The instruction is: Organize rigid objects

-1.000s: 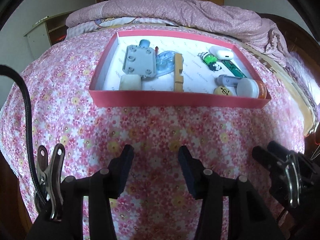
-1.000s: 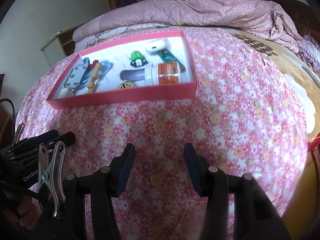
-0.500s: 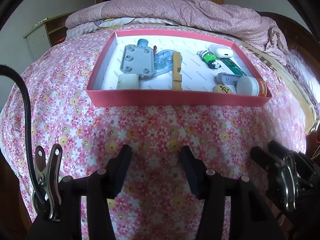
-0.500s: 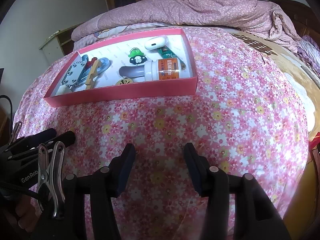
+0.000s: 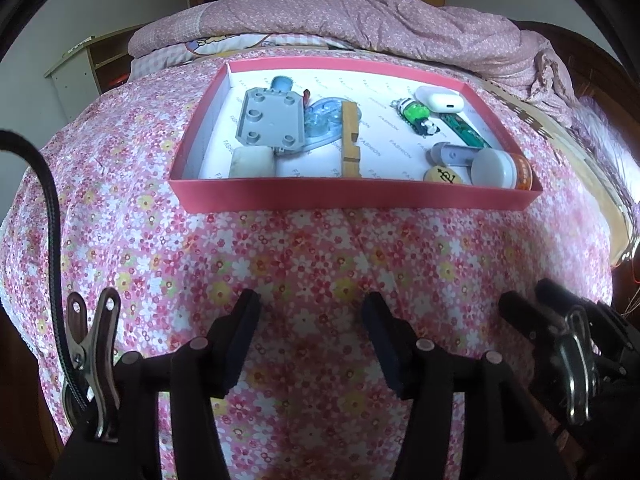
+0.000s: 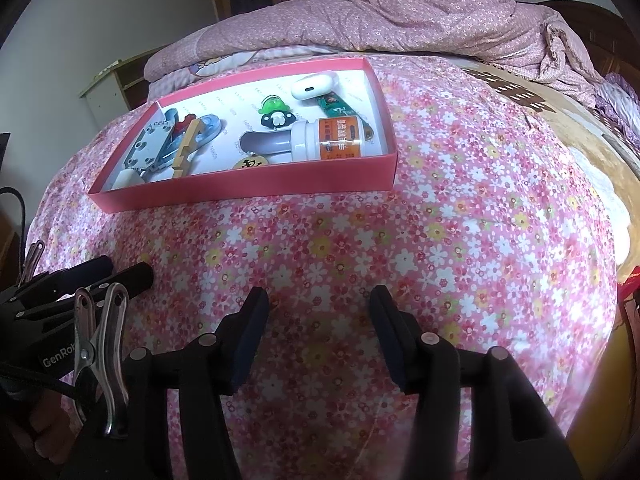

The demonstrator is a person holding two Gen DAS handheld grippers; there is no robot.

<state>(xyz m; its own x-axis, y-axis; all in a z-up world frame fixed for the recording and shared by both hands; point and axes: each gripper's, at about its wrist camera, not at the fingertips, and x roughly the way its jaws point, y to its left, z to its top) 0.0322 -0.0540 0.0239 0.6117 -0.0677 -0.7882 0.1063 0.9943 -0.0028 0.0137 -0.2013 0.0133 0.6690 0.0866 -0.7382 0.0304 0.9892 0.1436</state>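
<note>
A shallow pink tray [image 5: 360, 200] [image 6: 240, 194] lies on the flowered bedspread ahead of both grippers. In it are a grey studded plate [image 5: 270, 122], a wooden clothespin [image 5: 350, 140], a white block [image 5: 252, 164], a white earbud case [image 5: 440, 100] and an orange-labelled white bottle [image 6: 332, 140] lying on its side. My left gripper [image 5: 310, 336] is open and empty, well short of the tray. My right gripper [image 6: 318, 332] is open and empty, beside the left one [image 6: 120, 276].
A folded pink quilt [image 5: 360, 20] lies behind the tray. A pale bedside cabinet [image 5: 76, 72] stands at far left. The bed's right edge with a woven mat [image 6: 580, 132] drops off at right. Flowered bedspread [image 6: 460, 240] lies between grippers and tray.
Both grippers have moved slightly closer to the tray and stay open. The things in the tray have not moved.
</note>
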